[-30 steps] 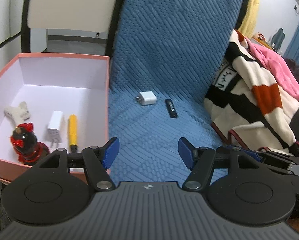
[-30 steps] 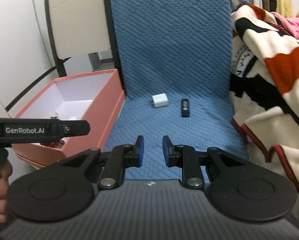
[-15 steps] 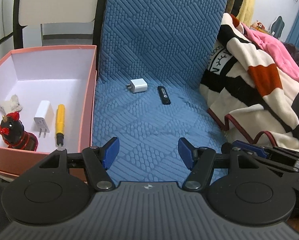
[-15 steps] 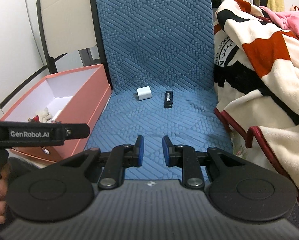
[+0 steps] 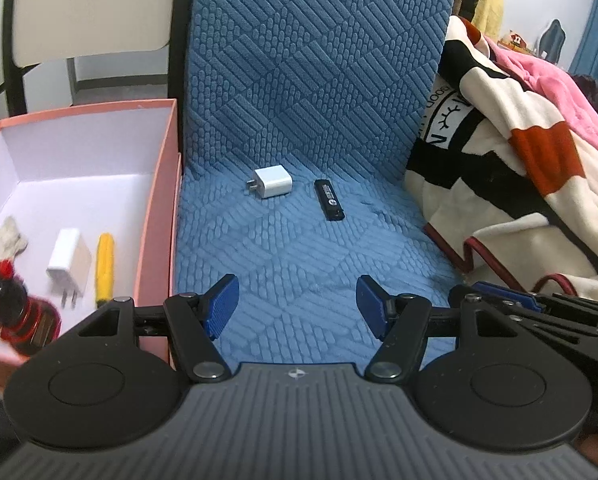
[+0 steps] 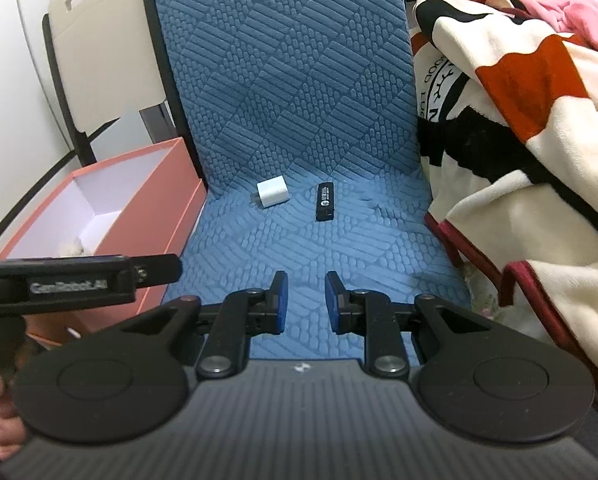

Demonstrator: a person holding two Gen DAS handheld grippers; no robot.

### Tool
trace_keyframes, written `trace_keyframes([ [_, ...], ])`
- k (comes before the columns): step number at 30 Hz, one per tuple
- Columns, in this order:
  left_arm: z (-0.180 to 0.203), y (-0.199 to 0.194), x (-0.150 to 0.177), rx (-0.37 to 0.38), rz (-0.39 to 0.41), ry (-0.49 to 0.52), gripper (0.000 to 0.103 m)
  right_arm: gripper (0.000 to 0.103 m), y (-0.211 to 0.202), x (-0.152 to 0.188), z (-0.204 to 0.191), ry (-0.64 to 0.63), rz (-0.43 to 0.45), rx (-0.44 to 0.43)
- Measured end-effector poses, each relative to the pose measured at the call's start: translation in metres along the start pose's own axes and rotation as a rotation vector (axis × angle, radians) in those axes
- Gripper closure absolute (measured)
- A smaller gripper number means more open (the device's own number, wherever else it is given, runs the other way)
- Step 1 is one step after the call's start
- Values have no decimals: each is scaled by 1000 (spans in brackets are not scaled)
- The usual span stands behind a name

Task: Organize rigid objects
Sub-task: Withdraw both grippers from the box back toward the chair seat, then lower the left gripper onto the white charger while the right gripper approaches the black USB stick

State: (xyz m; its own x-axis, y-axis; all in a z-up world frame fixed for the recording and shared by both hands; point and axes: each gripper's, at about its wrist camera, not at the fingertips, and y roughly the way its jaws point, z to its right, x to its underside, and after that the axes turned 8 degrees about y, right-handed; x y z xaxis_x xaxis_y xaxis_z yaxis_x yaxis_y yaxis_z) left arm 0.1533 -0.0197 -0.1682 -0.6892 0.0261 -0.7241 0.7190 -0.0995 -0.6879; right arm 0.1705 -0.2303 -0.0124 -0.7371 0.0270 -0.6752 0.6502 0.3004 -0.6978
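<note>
Both your grippers hang empty: left gripper (image 5: 297, 304) wide, right gripper (image 6: 302, 300) narrowly parted. White charger (image 5: 273, 182) and black USB stick (image 5: 329, 200) lie ahead on the blue cushion (image 5: 299, 260), bare between pink box (image 5: 161, 216) and blanket (image 5: 519, 184).

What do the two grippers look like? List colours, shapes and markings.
Both are alike: the left gripper and right gripper have black linkage arms with silver pivot pins, blue ribbed pads, two round black discs and a grey ribbed body. Seen from the right wrist, the left gripper's black side bears white lettering, blurred.
</note>
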Motion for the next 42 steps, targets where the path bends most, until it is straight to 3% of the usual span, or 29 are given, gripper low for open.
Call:
trace_keyframes([
  [12,-17,72,-39,-33,10,6,33,79,46,-31,11,65,7,-93],
  [26,-20,139,-85,46,-19,-25,33,79,115,-62,13,18,-55,-66],
  [42,-36,204,-130,35,-127,-27,33,79,166,-77,8,2,-81,-26],
])
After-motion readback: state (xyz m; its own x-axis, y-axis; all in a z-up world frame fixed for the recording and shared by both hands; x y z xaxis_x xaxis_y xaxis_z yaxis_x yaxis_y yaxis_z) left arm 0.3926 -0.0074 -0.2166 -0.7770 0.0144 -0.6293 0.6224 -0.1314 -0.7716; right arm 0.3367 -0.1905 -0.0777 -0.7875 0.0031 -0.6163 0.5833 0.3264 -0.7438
